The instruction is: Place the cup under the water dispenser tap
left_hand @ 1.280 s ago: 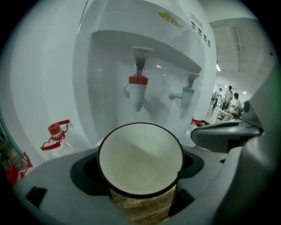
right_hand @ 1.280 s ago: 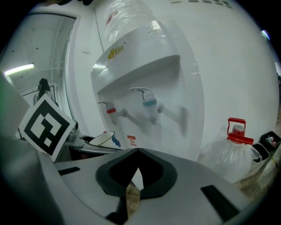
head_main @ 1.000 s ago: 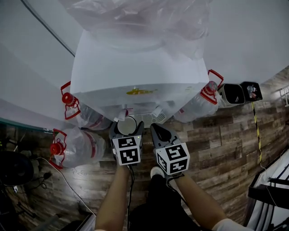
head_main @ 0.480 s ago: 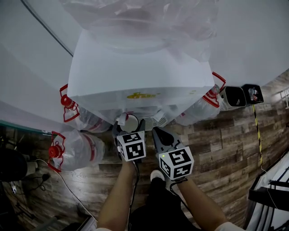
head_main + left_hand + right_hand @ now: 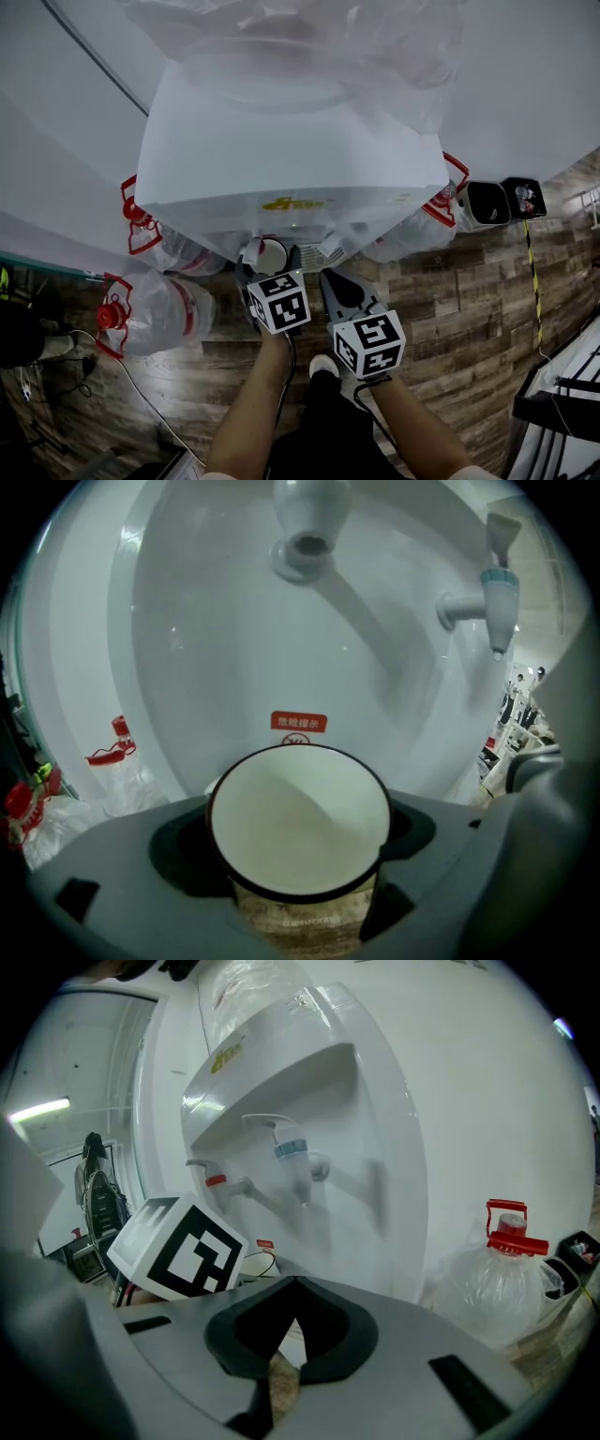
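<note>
A cup (image 5: 298, 819), white inside with a dark rim and a brownish printed wall, sits upright between the jaws of my left gripper (image 5: 300, 860), which is shut on it. In the head view the cup (image 5: 272, 255) is at the front of the white water dispenser (image 5: 281, 159), just under its overhang. One tap spout (image 5: 305, 522) hangs directly above the cup; a blue-topped tap (image 5: 497, 583) is off to the right. My right gripper (image 5: 331, 279) is beside the left one, shut and holding nothing. From the right gripper view I see the red tap (image 5: 216, 1182) and the blue tap (image 5: 291, 1150).
Large clear water bottles with red caps lie on the wooden floor at left (image 5: 155, 309) and right (image 5: 412, 230) of the dispenser. Two dark bins (image 5: 487, 201) stand at the right wall. A cable (image 5: 141, 384) runs over the floor at lower left.
Both grippers have shifted slightly forward towards the dispenser, and the cup now sits a little further under its overhang. The left gripper's marker cube has tilted.
</note>
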{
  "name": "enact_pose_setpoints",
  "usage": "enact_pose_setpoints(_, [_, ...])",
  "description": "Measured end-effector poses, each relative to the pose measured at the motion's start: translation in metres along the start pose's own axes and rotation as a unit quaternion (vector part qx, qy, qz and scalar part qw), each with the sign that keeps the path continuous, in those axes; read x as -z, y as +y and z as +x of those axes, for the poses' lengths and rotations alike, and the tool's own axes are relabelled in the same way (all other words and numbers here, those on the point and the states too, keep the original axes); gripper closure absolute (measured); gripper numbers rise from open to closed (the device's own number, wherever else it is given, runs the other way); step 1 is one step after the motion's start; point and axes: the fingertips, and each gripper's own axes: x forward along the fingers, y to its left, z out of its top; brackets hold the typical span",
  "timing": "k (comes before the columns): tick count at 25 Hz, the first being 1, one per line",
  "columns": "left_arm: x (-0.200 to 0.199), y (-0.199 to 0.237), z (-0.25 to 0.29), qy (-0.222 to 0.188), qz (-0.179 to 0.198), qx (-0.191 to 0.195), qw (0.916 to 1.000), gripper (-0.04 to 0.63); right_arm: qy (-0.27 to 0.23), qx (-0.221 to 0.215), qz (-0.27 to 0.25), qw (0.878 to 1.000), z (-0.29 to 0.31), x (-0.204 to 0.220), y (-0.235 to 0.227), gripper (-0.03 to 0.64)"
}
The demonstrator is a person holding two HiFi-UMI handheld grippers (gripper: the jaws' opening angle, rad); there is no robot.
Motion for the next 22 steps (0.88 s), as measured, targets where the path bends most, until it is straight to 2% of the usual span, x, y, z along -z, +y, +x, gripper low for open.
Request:
enact_pose_setpoints(7, [-0.002,0.003,0.002,-0.023,-0.023,-0.022,0.9992,0.149,0.006,0.004,0.011,1.000,-0.006,0.007,-0.005,0.597])
enact_pose_setpoints(11, [-0.003,0.001,0.003,-0.038,-0.022,-0.032,0.9985,0.149,0.009,0.004,0.015,1.000,-0.009,0.011,-0.006,0.597])
enact_pose_setpoints(17, [-0.003,0.001,0.002,-0.034,-0.023,-0.038,0.9984,0.149,0.019,0.003,0.023,1.000,-0.015,0.020,-0.004,0.597])
enact_pose_setpoints(22, [-0.002,0.000,-0.002,-0.033,-0.035,-0.027,0.9985,0.147,0.024,0.007,0.023,0.999,-0.023,0.023,-0.004,0.597])
